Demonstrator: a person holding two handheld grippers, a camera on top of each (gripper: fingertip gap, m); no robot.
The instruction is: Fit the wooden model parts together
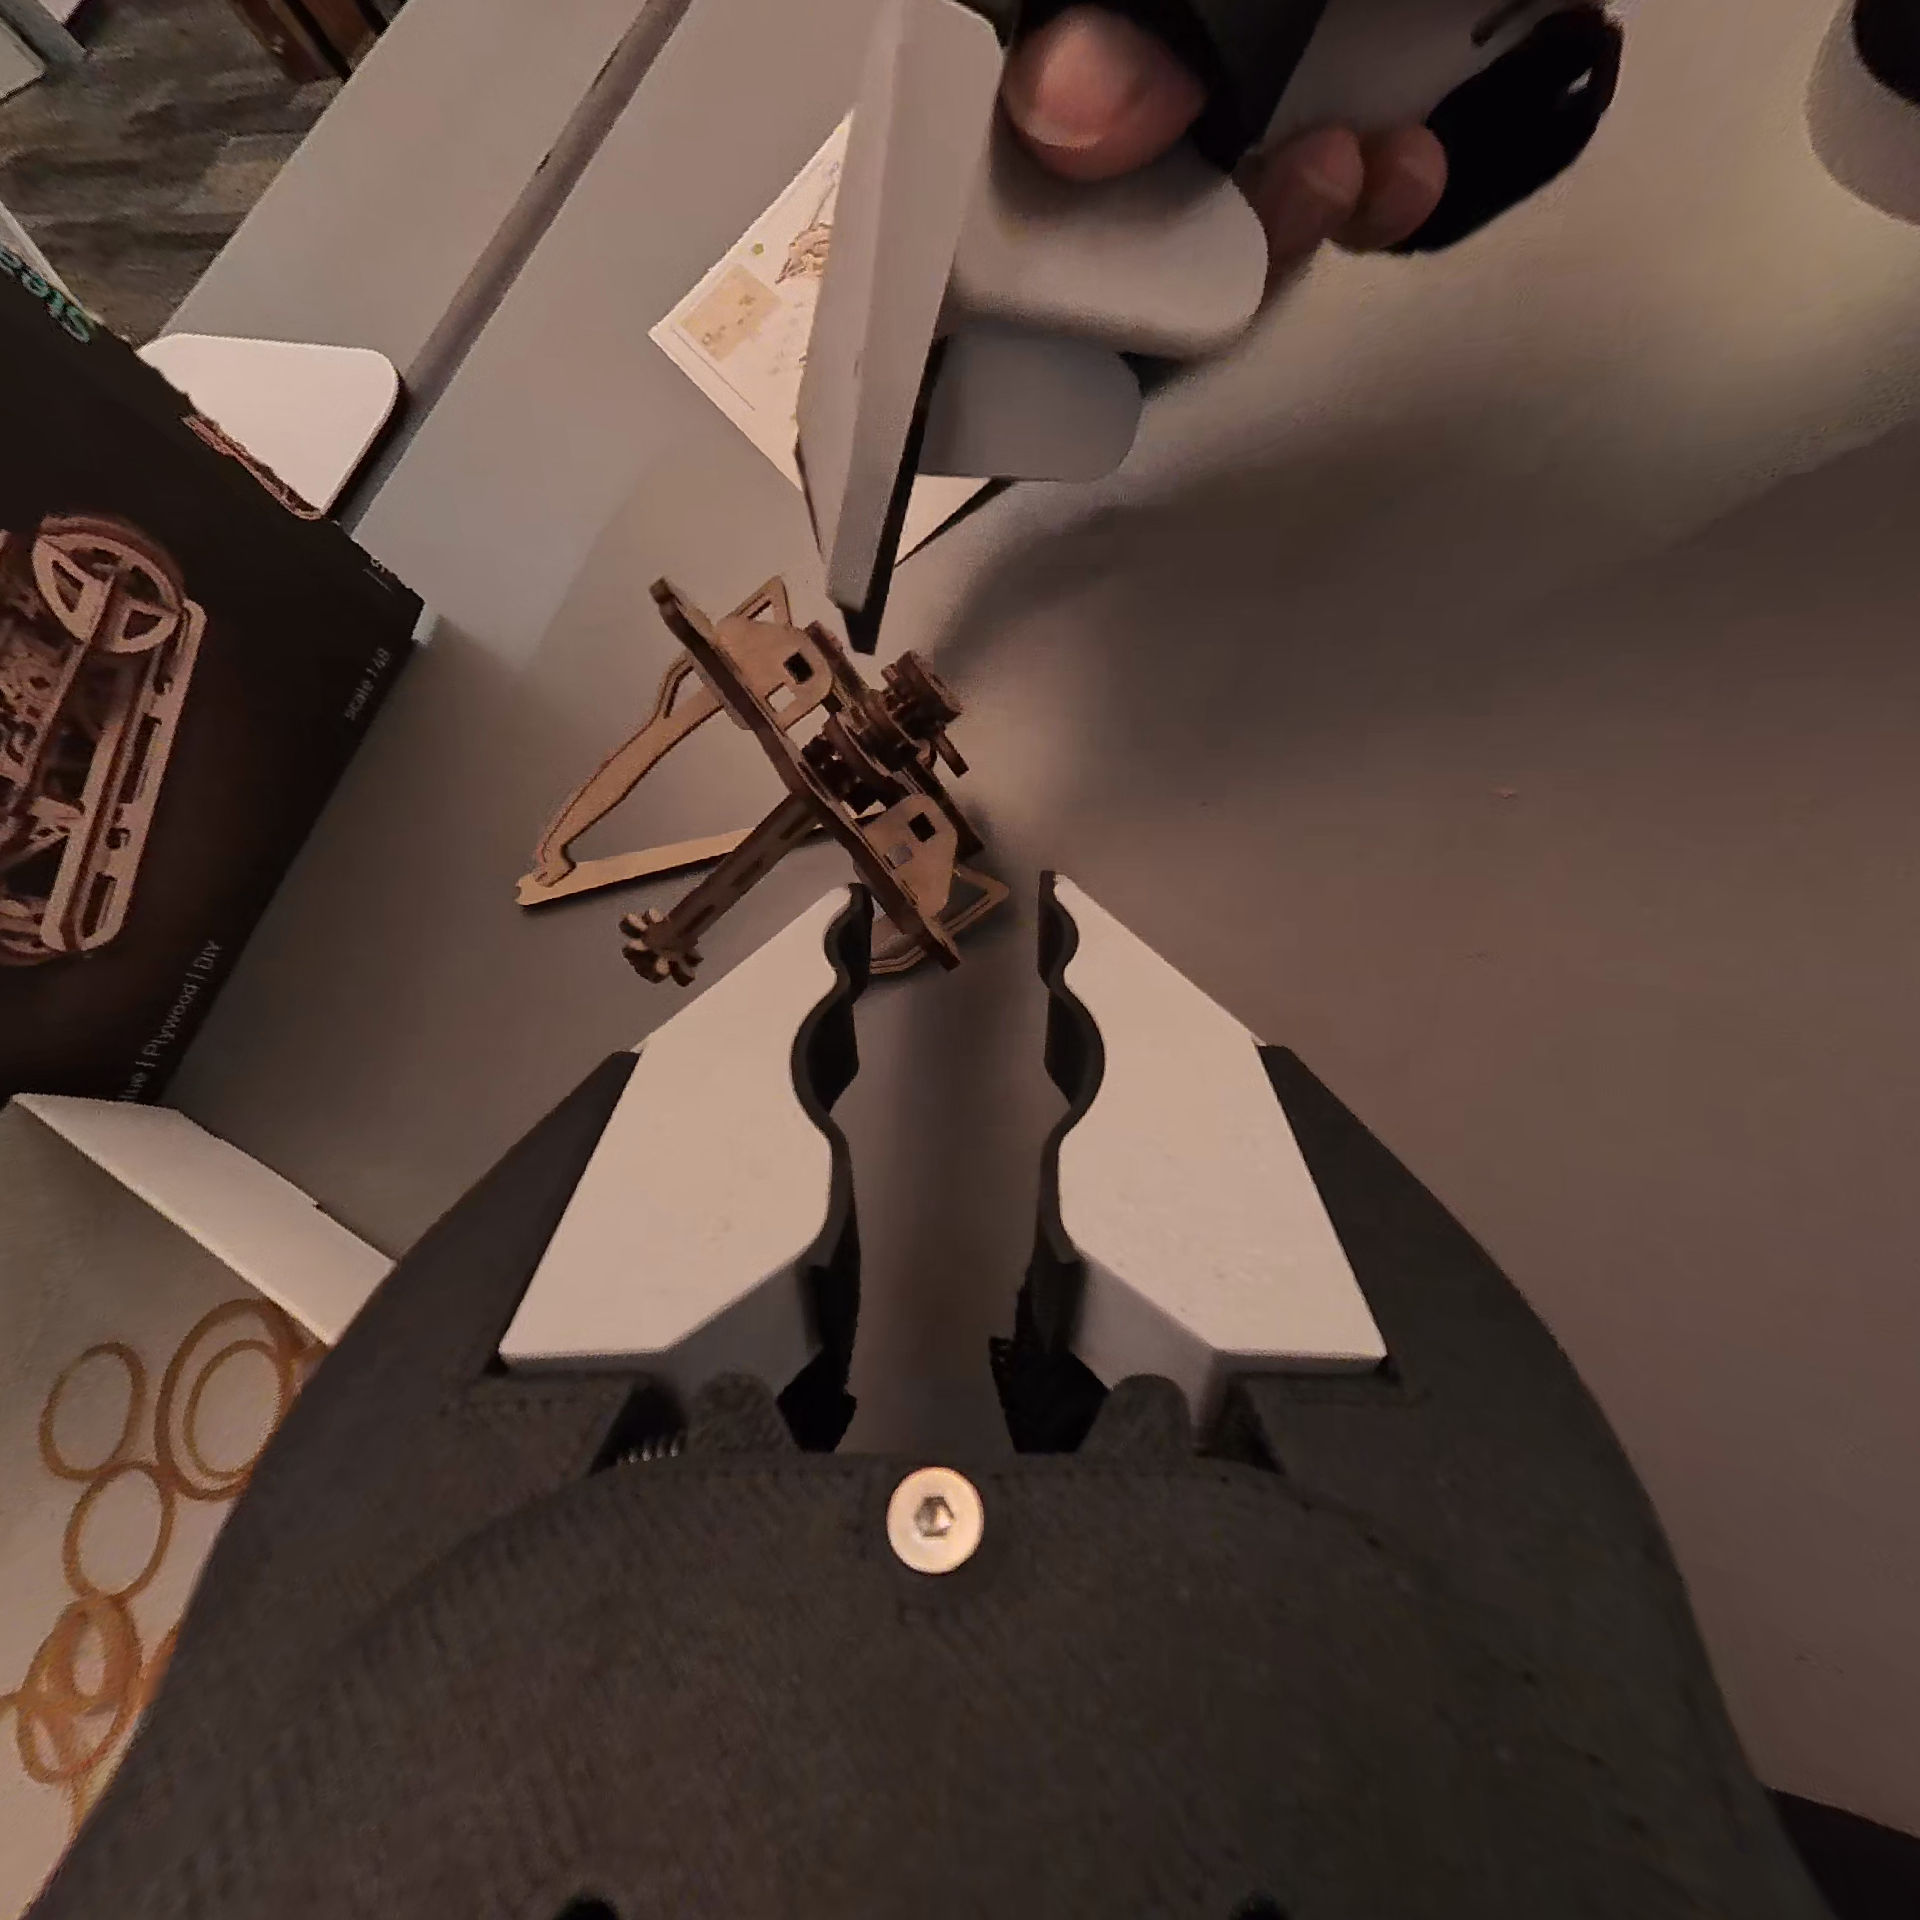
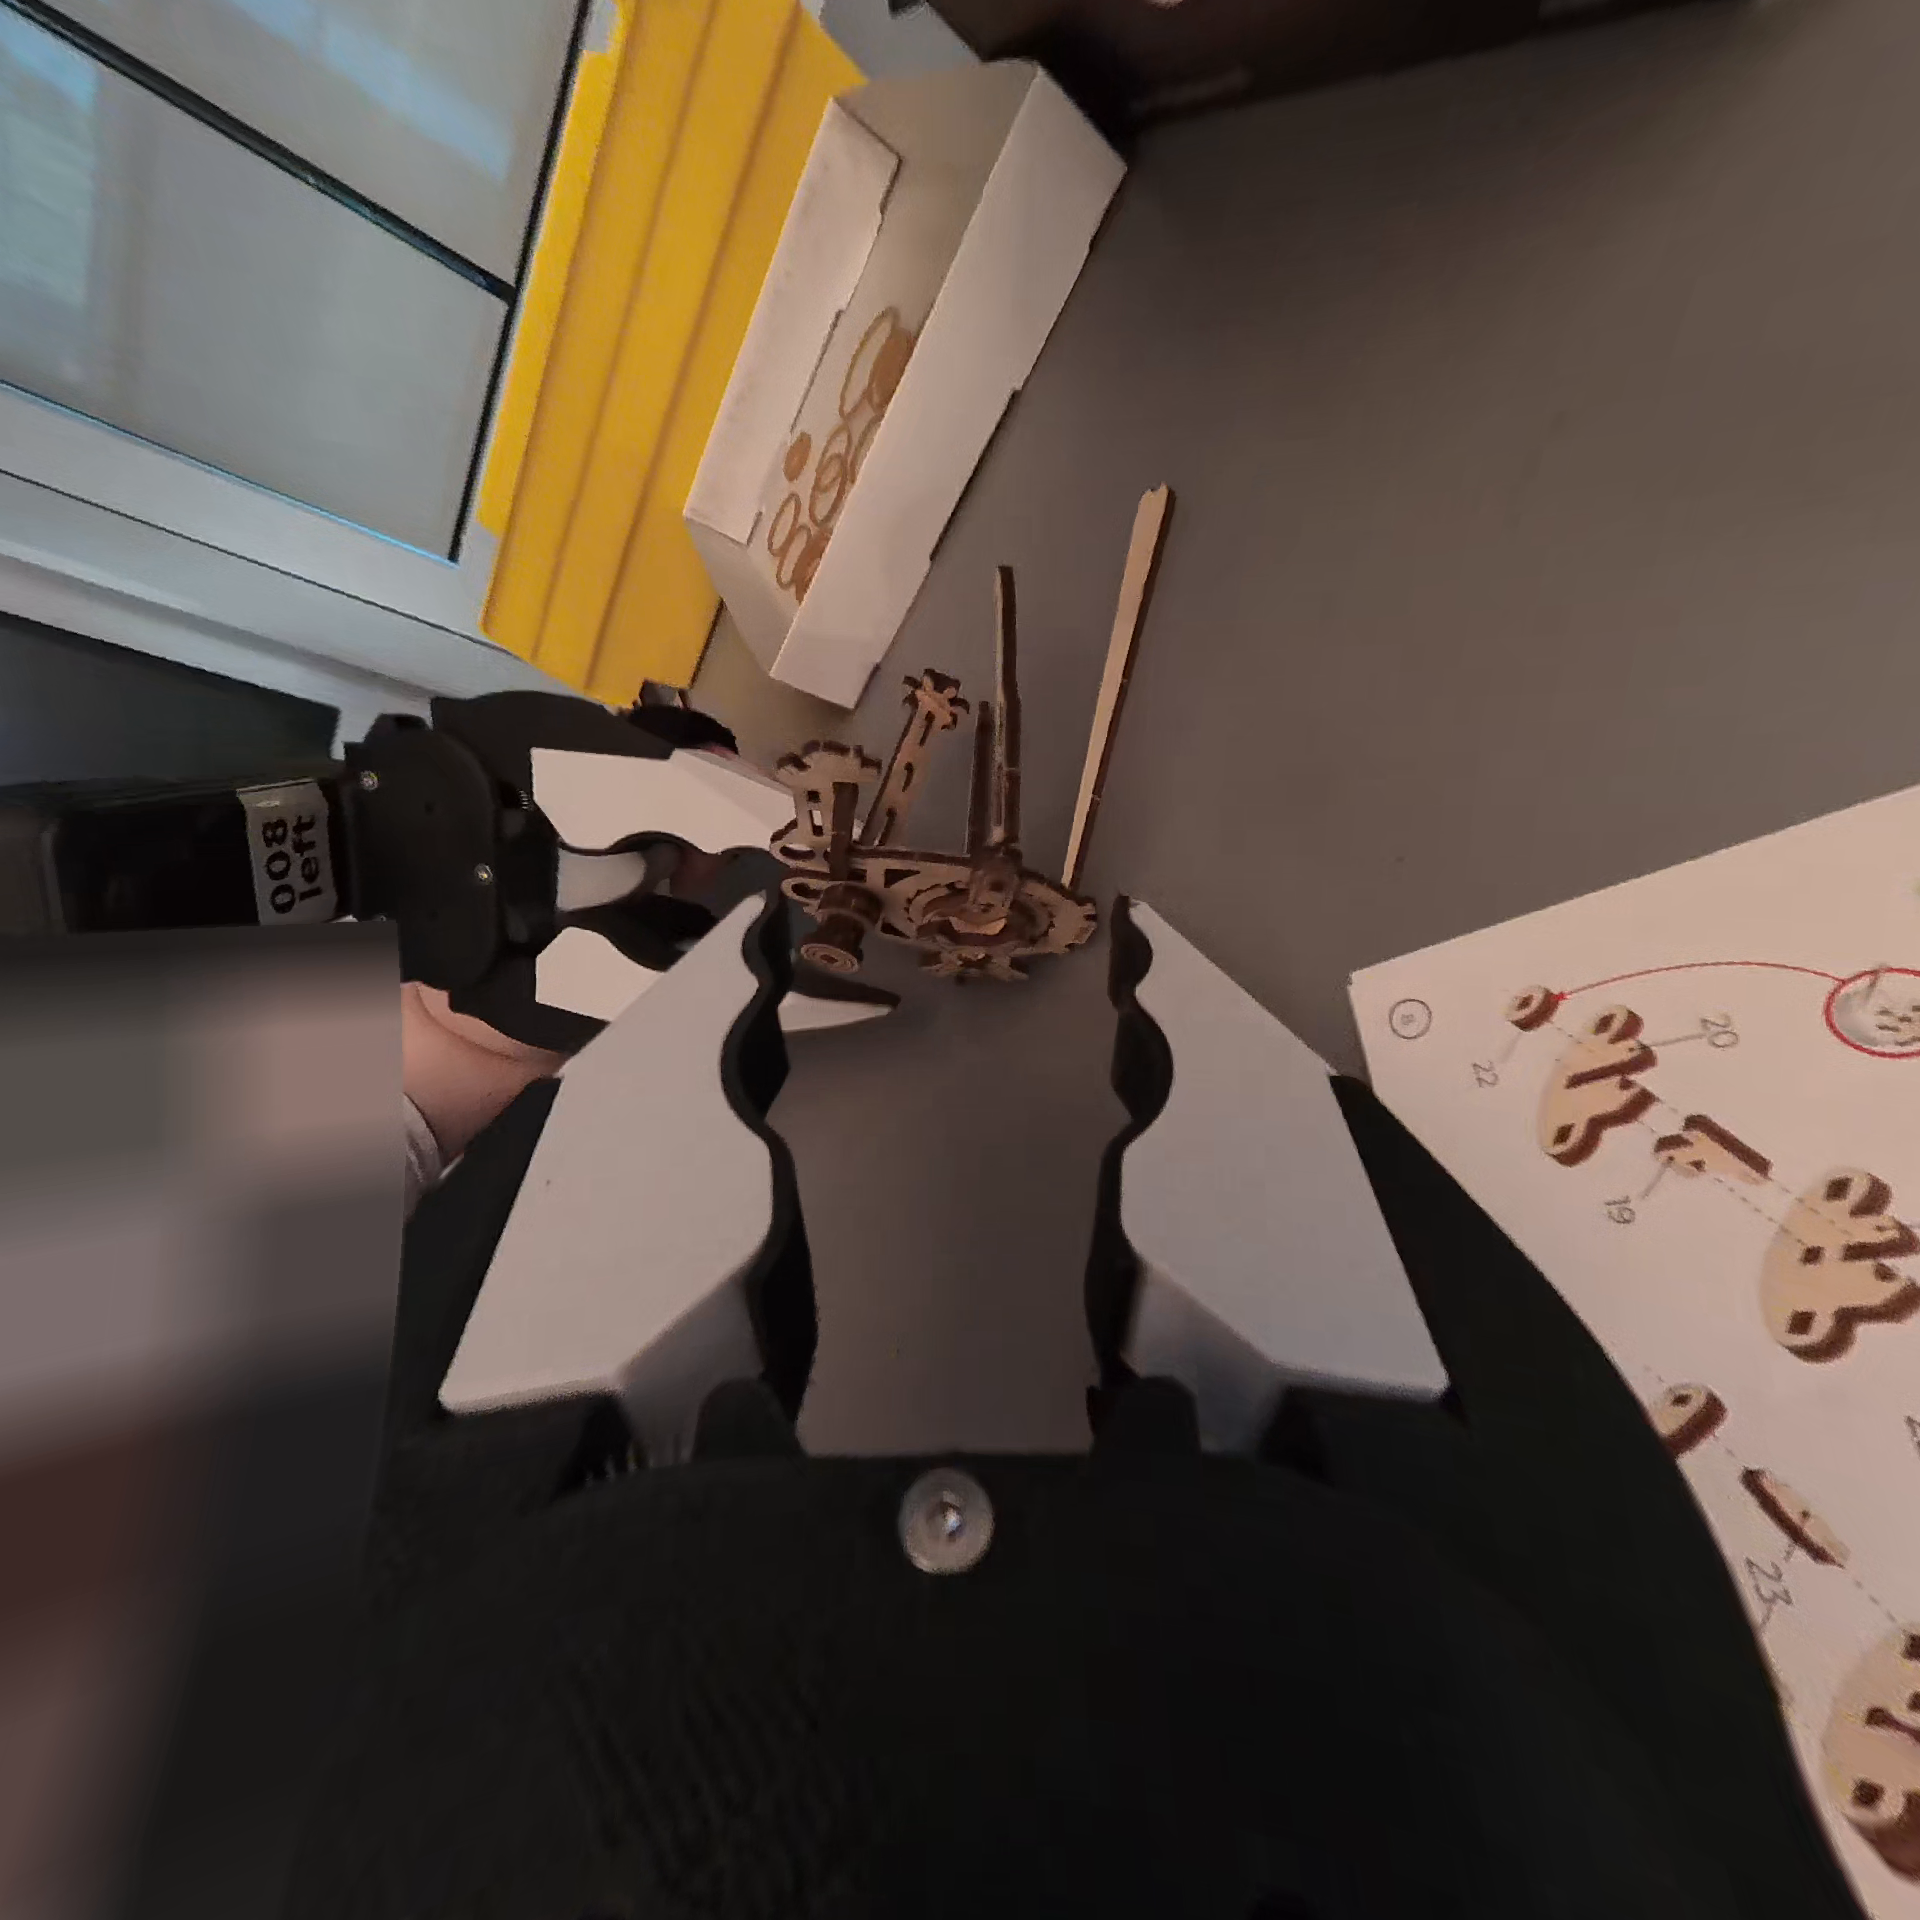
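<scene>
A partly built wooden model (image 1: 831,769) with gears and an axle stands on the grey table. A flat triangular wooden part (image 1: 613,831) lies under and beside it. My left gripper (image 1: 951,899) is open and empty, its tips just short of the model's near end. In the right wrist view the model (image 2: 914,883) stands just ahead of my right gripper (image 2: 945,914), which is open and empty. The flat part (image 2: 1112,686) shows edge-on there. A finger of my right gripper (image 1: 883,364) hangs above the model, and a finger of my left gripper (image 2: 644,779) reaches in from the left.
A dark product box (image 1: 156,727) lies at the left. A white box (image 2: 997,312) holds several rubber bands (image 1: 125,1455). An instruction sheet (image 2: 1662,1195) lies at the right. A yellow panel (image 2: 644,312) stands beyond the table edge. A hand (image 1: 1091,94) holds the right gripper. The gap from one gripper's tips to the other's is roughly 5 cm.
</scene>
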